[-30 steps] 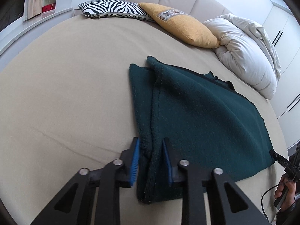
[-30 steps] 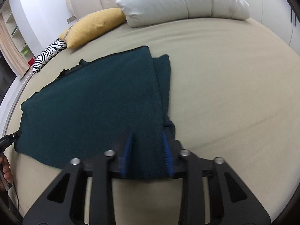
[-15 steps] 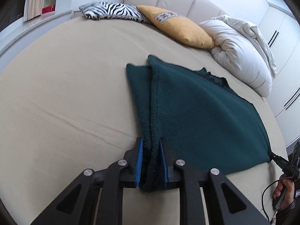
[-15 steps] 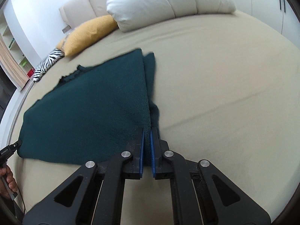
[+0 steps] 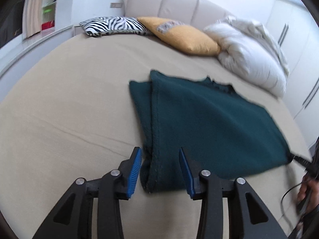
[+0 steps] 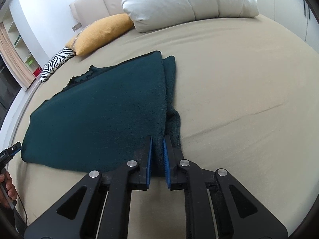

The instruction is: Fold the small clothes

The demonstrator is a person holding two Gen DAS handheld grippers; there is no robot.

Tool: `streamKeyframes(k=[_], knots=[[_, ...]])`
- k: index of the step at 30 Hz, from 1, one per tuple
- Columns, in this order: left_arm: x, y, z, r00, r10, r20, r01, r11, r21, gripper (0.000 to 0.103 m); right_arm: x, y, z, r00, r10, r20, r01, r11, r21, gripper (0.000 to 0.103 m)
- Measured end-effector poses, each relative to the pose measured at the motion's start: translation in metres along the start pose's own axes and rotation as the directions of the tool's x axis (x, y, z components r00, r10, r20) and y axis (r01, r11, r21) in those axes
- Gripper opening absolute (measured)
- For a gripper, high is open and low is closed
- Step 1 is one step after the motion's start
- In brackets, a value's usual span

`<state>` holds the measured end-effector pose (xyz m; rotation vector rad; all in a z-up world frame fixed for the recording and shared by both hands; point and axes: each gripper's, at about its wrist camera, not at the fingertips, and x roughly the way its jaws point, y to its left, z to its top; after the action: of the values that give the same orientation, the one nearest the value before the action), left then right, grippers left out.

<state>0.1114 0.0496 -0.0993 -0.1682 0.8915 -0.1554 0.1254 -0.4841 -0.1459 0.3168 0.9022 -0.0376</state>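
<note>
Dark green sweater lay flat on the beige bed, with zebra, mustard and white pillows far behind. Since a moment earlier, the left hand-held gripper was opening, pads clear of its hem; the right hand-held gripper was opening, knit between.

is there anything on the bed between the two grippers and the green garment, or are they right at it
Nothing visible stands between them. The left gripper straddles one near corner of the folded green garment, jaws opening, pads clear of the cloth. The right gripper has the other near corner between its opening jaws. Only bare bed sheet surrounds them.
</note>
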Motion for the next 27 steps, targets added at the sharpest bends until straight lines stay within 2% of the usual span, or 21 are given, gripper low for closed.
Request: streamKeyframes(k=[3,5,8,14,19,24,27], knots=[[0.012,0.005,-0.006,0.999,-0.007,-0.036,0.006,1.000,-0.025,0.015,0.006,0.001,-0.001,1.000,-0.006,-0.024,0.006,1.000,-0.004,0.014],[0.004,0.005,-0.006,1.000,0.010,0.002,-0.010,1.000,-0.025,0.010,0.006,-0.001,-0.001,1.000,0.001,-0.019,-0.001,1.000,0.000,0.014],[-0.008,-0.003,-0.004,0.997,0.052,0.055,-0.053,0.998,0.025,0.008,0.001,-0.004,-0.001,1.000,-0.008,0.004,0.008,1.000,0.004,0.014],[-0.008,-0.010,-0.011,0.995,0.063,0.072,-0.067,0.996,0.059,0.006,-0.005,0.003,-0.001,0.999,-0.028,0.021,0.029,0.999,-0.038,0.006],[-0.019,0.002,-0.017,0.995,0.047,0.091,-0.048,0.999,0.012,0.006,-0.013,0.011,0.001,0.998,-0.042,0.043,0.045,0.996,-0.073,0.005],[-0.005,0.019,-0.029,0.999,0.022,0.025,-0.021,0.999,-0.047,0.006,-0.007,-0.002,-0.004,0.998,-0.064,0.012,0.064,0.997,-0.031,0.005],[-0.005,0.021,-0.032,1.000,0.008,0.021,-0.007,0.998,-0.058,0.006,-0.002,-0.015,-0.012,0.999,-0.050,-0.003,0.050,0.999,0.017,0.004]])
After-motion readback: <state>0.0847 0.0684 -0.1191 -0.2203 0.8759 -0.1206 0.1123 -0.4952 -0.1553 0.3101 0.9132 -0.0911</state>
